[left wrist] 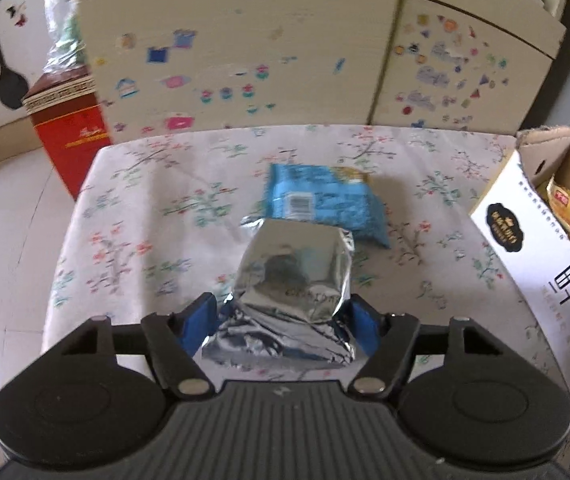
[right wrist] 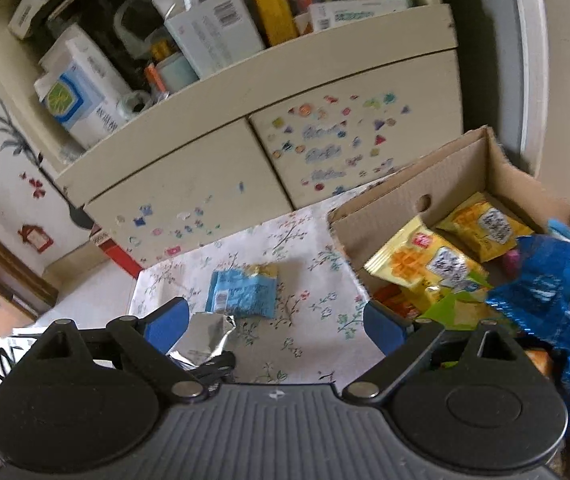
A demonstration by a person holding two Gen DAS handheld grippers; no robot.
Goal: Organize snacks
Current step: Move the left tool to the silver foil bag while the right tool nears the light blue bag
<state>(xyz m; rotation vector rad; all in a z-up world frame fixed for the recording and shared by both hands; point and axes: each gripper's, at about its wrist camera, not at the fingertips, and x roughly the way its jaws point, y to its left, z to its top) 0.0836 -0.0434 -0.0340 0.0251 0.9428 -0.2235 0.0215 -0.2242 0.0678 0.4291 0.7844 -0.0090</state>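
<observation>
The left gripper (left wrist: 283, 320) tilts steeply down over the floral tablecloth (left wrist: 133, 216), its blue pads (left wrist: 197, 322) set against both sides of a silver foil packet (left wrist: 293, 280) — a grip on it. Just beyond the packet lies a light-blue snack bag (left wrist: 317, 200). The right gripper (right wrist: 275, 326) hangs beside the cardboard box (right wrist: 405, 192), jaws wide and empty — yellow snack packs (right wrist: 425, 264) fill the box, and a dark-blue bag (right wrist: 553, 304) covers its near corner.

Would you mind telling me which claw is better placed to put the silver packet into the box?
Left. The left claw already straddles the silver packet; the right claw is open and empty beside the cardboard box.
</observation>
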